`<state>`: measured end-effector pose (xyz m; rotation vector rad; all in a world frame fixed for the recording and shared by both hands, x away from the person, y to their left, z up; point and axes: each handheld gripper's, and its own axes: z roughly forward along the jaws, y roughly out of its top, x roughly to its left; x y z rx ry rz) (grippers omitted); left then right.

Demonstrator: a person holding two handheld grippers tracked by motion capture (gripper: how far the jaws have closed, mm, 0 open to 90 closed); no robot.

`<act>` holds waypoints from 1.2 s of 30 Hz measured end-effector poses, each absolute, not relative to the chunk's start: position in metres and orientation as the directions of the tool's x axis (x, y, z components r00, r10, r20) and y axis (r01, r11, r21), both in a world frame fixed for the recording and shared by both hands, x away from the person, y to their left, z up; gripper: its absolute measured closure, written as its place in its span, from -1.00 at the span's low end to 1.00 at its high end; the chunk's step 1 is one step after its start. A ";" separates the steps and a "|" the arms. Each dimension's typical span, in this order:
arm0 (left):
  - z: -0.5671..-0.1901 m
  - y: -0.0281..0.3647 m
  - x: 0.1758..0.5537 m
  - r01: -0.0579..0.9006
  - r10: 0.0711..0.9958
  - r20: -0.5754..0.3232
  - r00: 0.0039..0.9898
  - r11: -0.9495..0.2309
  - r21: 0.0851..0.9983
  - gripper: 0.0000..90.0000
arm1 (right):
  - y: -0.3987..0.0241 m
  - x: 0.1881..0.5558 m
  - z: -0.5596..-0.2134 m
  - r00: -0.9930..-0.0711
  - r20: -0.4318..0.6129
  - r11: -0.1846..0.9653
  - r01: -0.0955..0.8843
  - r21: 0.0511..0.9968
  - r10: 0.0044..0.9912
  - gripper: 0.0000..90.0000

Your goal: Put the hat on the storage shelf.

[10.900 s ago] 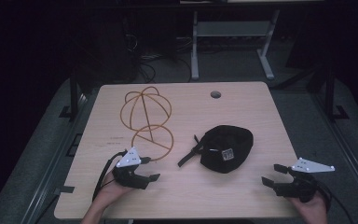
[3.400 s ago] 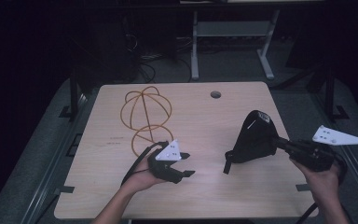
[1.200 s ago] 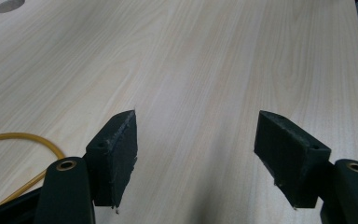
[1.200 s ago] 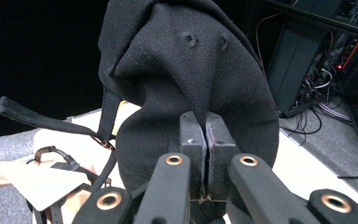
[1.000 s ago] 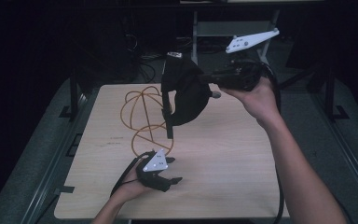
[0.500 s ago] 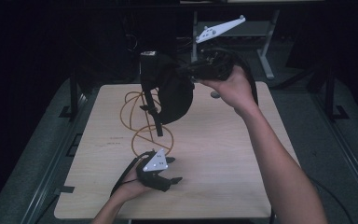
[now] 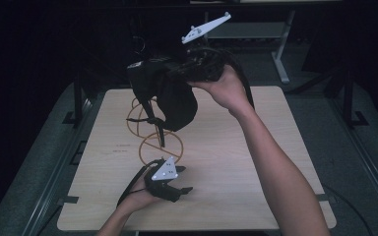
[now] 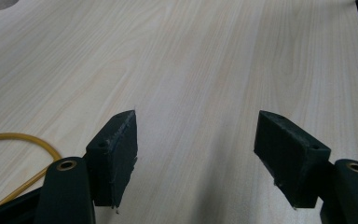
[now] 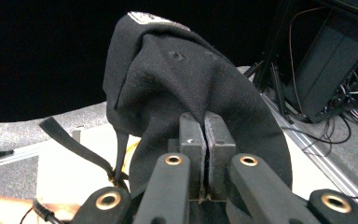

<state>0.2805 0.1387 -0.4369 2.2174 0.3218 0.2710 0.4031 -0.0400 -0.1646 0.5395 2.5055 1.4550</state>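
Right tool [image 7: 189, 69] clenched on soft black fabric cap [image 7: 170, 96], limp, light, above yellow wire stand [image 7: 150, 132]; grip crown; left tool [image 8: 196, 154] released

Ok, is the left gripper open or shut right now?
Open. In the left gripper view its jaws stand wide apart over bare table with nothing between them; the left gripper rests low by the yellow wire stand.

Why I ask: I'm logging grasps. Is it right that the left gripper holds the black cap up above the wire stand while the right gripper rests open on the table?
No, the sides are swapped. The right gripper is shut on the cap, held above the wire stand, as the right gripper view shows. The left gripper rests open on the table.
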 end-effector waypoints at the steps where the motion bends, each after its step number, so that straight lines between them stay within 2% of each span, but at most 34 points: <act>1: -0.437 0.138 0.280 0.135 0.320 0.083 0.944 -0.602 0.787 -0.34 | -0.034 0.405 -0.165 -0.918 0.014 0.449 0.207 0.869 0.396 0.95; 24: -0.437 0.137 0.281 0.129 0.313 0.085 0.946 -0.602 0.788 -0.34 | 0.033 0.420 -0.191 -0.937 0.055 0.492 0.231 0.839 0.344 0.90; 25: -0.437 0.136 0.280 0.131 0.314 0.082 0.946 -0.601 0.788 -0.34 | 0.040 0.423 -0.196 -0.942 0.077 0.507 0.244 0.827 0.327 0.68; 26: -0.437 0.136 0.280 0.131 0.314 0.082 0.946 -0.601 0.788 -0.34 | 0.040 0.423 -0.196 -0.942 0.077 0.507 0.244 0.827 0.327 0.68; 27: -0.437 0.136 0.281 0.125 0.307 0.088 0.948 -0.609 0.783 -0.34 | 0.044 0.425 -0.201 -0.940 0.077 0.527 0.254 0.811 0.334 0.36; 36: -0.438 0.136 0.280 0.129 0.306 0.085 0.948 -0.615 0.778 -0.34 | 0.037 0.426 -0.208 -0.932 0.093 0.518 0.276 0.810 0.351 0.10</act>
